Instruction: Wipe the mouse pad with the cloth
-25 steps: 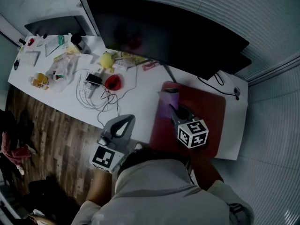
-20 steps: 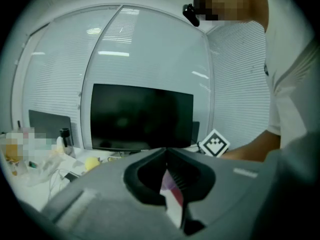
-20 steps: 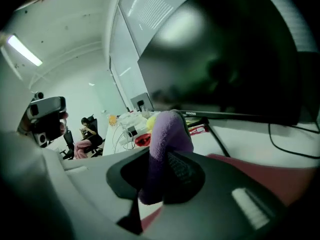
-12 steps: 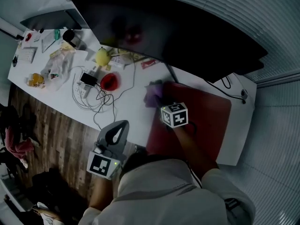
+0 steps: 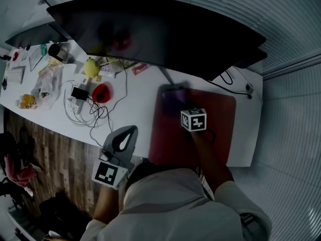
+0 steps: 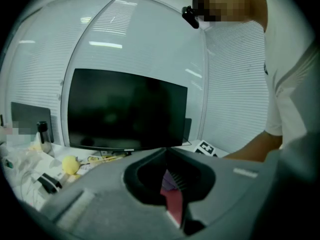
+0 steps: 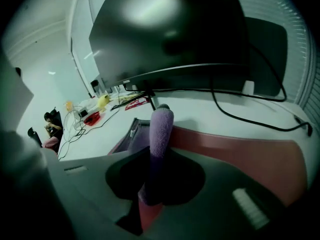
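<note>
A dark red mouse pad [image 5: 215,129] lies on the white desk [image 5: 140,114], right of centre. My right gripper [image 5: 177,103] is shut on a purple cloth [image 5: 173,95], which rests on the pad's far left corner. In the right gripper view the cloth [image 7: 161,126] sticks out past the jaws of that gripper [image 7: 154,156], with the pad [image 7: 240,154] beneath. My left gripper [image 5: 123,137] hovers at the desk's front edge, left of the pad. In its own view the left gripper [image 6: 166,151] is shut with nothing held, and a strip of the pad [image 6: 172,204] shows through.
A large black monitor [image 5: 150,34] stands along the back of the desk. Tangled cables [image 5: 85,109], a red object [image 5: 100,92], a yellow item [image 5: 90,67] and small clutter fill the left side. A black cable [image 5: 235,84] runs behind the pad. Wooden floor [image 5: 45,149] lies below the front edge.
The right gripper has carried the cloth from the pad's near-left part out to its left edge, then back onto the far left corner. The left gripper has stayed at the front edge.
</note>
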A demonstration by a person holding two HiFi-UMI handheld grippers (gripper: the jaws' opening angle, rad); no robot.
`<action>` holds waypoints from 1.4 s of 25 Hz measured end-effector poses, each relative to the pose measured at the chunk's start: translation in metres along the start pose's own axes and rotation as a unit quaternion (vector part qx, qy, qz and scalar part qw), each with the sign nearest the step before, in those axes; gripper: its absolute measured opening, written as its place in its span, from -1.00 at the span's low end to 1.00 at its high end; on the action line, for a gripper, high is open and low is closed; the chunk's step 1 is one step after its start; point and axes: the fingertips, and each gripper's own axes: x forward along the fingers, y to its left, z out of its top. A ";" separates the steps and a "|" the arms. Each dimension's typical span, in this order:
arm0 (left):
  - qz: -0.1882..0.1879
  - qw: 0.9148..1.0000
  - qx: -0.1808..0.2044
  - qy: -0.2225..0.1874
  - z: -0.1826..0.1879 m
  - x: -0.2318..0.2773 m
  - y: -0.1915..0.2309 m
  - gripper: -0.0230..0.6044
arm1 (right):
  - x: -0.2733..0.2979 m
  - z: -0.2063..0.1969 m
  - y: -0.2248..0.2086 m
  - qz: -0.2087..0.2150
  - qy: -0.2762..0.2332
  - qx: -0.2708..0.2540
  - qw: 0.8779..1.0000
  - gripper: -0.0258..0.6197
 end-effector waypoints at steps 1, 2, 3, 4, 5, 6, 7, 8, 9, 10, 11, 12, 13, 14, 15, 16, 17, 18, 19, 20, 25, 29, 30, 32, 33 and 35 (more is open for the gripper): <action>-0.008 1.000 0.002 0.000 0.000 0.005 -0.005 -0.92 | -0.006 -0.003 -0.013 -0.012 -0.001 0.005 1.000 -0.74; -0.015 1.000 0.005 0.001 0.001 0.009 -0.009 -0.92 | -0.013 -0.005 -0.026 -0.022 -0.003 0.011 1.000 -0.74; -0.022 1.000 0.008 0.002 0.001 0.013 -0.014 -0.92 | -0.020 -0.009 -0.039 -0.032 -0.005 0.019 0.999 -0.74; -0.029 1.000 0.011 0.004 0.001 0.017 -0.020 -0.92 | -0.028 -0.013 -0.053 -0.042 -0.005 0.031 0.999 -0.74; -0.037 0.999 0.014 0.005 0.001 0.021 -0.025 -0.92 | -0.037 -0.018 -0.067 -0.053 -0.005 0.047 0.998 -0.73; -0.044 0.999 0.016 0.006 0.001 0.025 -0.031 -0.92 | -0.047 -0.023 -0.083 -0.064 -0.004 0.067 0.996 -0.73; -0.052 0.998 0.018 0.006 0.002 0.029 -0.037 -0.92 | -0.057 -0.028 -0.099 -0.076 -0.004 0.088 0.993 -0.73; -0.059 0.998 0.017 0.005 0.004 0.033 -0.043 -0.92 | -0.066 -0.034 -0.116 -0.087 -0.005 0.105 0.991 -0.72; -0.066 0.998 0.017 0.005 0.005 0.037 -0.048 -0.92 | -0.075 -0.040 -0.133 -0.101 -0.006 0.116 0.988 -0.72; -0.072 0.997 0.016 0.007 0.005 0.041 -0.053 -0.92 | -0.084 -0.045 -0.150 -0.115 -0.007 0.123 0.986 -0.72; -0.078 0.997 0.016 0.009 0.004 0.045 -0.058 -0.92 | -0.094 -0.048 -0.165 -0.131 -0.009 0.126 0.983 -0.71; -0.083 0.996 0.017 0.012 0.003 0.048 -0.062 -0.92 | -0.104 -0.050 -0.178 -0.145 -0.010 0.128 0.981 -0.71; -0.089 0.996 0.017 0.015 0.003 0.051 -0.067 -0.92 | -0.114 -0.053 -0.190 -0.160 -0.010 0.127 0.979 -0.69; -0.094 0.995 0.018 0.017 0.002 0.055 -0.071 -0.92 | -0.122 -0.055 -0.202 -0.174 -0.009 0.124 0.977 -0.68; -0.098 0.995 0.019 0.017 0.003 0.058 -0.075 -0.92 | -0.131 -0.058 -0.214 -0.190 -0.008 0.119 0.975 -0.65; -0.103 0.994 0.020 0.017 0.004 0.061 -0.079 -0.92 | -0.139 -0.061 -0.226 -0.206 -0.007 0.115 0.972 -0.65; -0.107 0.994 0.021 0.015 0.005 0.064 -0.083 -0.92 | -0.148 -0.064 -0.238 -0.221 -0.005 0.113 0.969 -0.65; -0.111 0.993 0.023 0.015 0.006 0.066 -0.088 -0.92 | -0.157 -0.068 -0.249 -0.236 -0.005 0.114 0.965 -0.66; -0.115 0.993 0.024 0.015 0.007 0.067 -0.091 -0.92 | -0.165 -0.072 -0.260 -0.248 -0.005 0.118 0.962 -0.70; -0.117 0.993 0.026 0.016 0.007 0.068 -0.094 -0.92 | -0.172 -0.076 -0.269 -0.257 -0.007 0.124 0.958 -0.73; -0.116 0.993 0.029 0.020 0.008 0.064 -0.099 -0.92 | -0.199 -0.091 -0.305 -0.294 -0.011 0.142 0.945 -0.75; -0.110 0.993 0.035 0.022 0.006 0.052 -0.096 -0.92 | -0.222 -0.103 -0.320 -0.331 0.001 0.144 0.933 -0.76; -0.106 0.994 0.034 0.022 0.008 0.048 -0.095 -0.92 | -0.228 -0.103 -0.319 -0.333 -0.004 0.146 0.931 -0.76; -0.100 0.994 0.031 0.017 0.012 0.038 -0.093 -0.92 | -0.241 -0.093 -0.307 -0.329 -0.031 0.146 0.932 -0.76; -0.098 0.995 0.031 0.013 0.013 0.033 -0.092 -0.92 | -0.247 -0.085 -0.297 -0.322 -0.051 0.142 0.935 -0.76; -0.091 0.995 0.028 0.006 0.014 0.019 -0.089 -0.92 | -0.253 -0.066 -0.269 -0.299 -0.088 0.124 0.942 -0.76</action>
